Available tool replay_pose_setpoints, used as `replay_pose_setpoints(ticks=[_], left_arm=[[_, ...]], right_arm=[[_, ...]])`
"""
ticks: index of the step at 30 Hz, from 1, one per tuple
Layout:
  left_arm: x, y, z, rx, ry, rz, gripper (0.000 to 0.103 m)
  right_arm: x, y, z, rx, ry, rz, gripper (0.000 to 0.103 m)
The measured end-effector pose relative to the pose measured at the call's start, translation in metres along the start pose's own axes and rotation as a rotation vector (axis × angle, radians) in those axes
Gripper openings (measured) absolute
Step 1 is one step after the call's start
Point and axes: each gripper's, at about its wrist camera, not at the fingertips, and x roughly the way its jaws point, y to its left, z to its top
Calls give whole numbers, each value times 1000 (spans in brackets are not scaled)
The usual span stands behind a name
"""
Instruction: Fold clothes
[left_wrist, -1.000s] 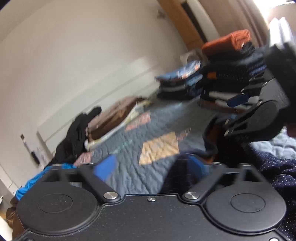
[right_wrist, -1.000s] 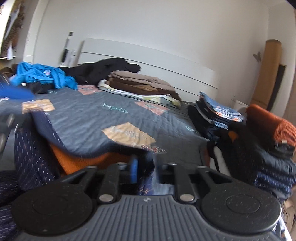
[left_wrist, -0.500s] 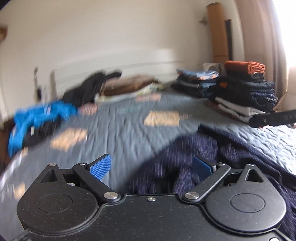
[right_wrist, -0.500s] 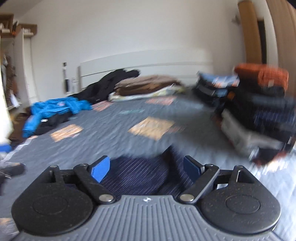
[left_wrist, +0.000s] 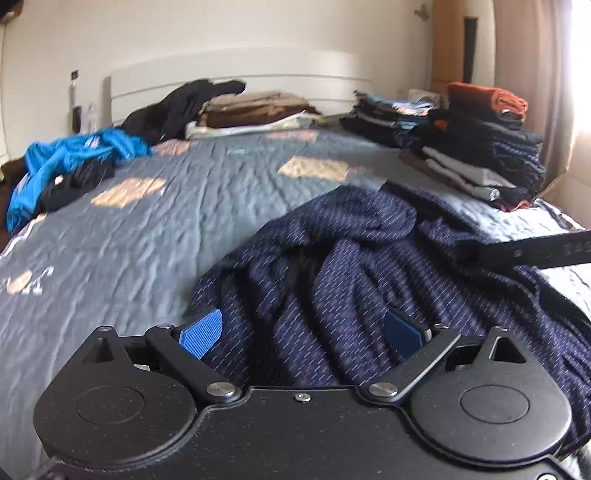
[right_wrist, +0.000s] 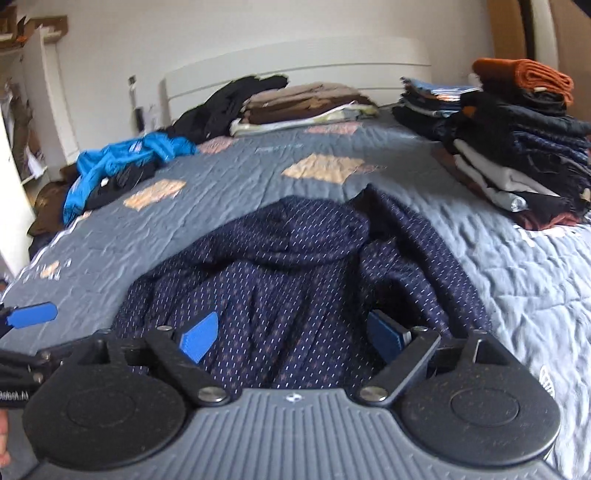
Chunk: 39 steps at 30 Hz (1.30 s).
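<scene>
A navy garment with small pale dashes (left_wrist: 351, 266) (right_wrist: 288, 266) lies crumpled on the grey quilt (left_wrist: 155, 236) (right_wrist: 524, 273). My left gripper (left_wrist: 301, 332) hangs low over its near edge, open, with cloth lying loose between the blue pads (left_wrist: 201, 332). My right gripper (right_wrist: 291, 338) is open too, its pads (right_wrist: 197, 338) apart over the same heap and not pressing on it. A black finger of the right gripper (left_wrist: 535, 251) shows at the right edge of the left wrist view. The left gripper's blue fingertip (right_wrist: 31, 315) shows at the left edge of the right wrist view.
Tall stacks of folded clothes (left_wrist: 480, 147) (right_wrist: 517, 147) stand along the bed's right side, topped by an orange piece. A bright blue garment (left_wrist: 74, 155) (right_wrist: 122, 158) lies at the left edge. Black clothing (left_wrist: 184, 107) and a brown folded pile (left_wrist: 255, 110) rest by the white headboard.
Both grippers swung round and dropped toward the bed. The right gripper's jaws went from nearly shut to wide apart, and the navy garment now lies crumpled on the quilt.
</scene>
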Motion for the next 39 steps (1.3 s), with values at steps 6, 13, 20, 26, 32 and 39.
replay_pose_setpoints(ticks=[6, 13, 20, 26, 32, 39], left_arm=[[-1, 16, -3, -32, 31, 13, 93], [0, 62, -9, -118, 114, 23, 69], [10, 84, -30, -164, 246, 3, 56], [19, 79, -44, -170, 324, -59, 56], [26, 78, -56, -178, 381, -71, 54], [19, 68, -56, -172, 386, -131, 29]], right_arm=[[6, 7, -9, -8, 49, 46, 88], [5, 12, -14, -34, 59, 37, 88], [6, 13, -16, -32, 76, 53, 88], [6, 25, -15, -47, 80, 89, 88], [6, 36, -15, -58, 82, 116, 88], [9, 45, -16, -72, 91, 139, 88]])
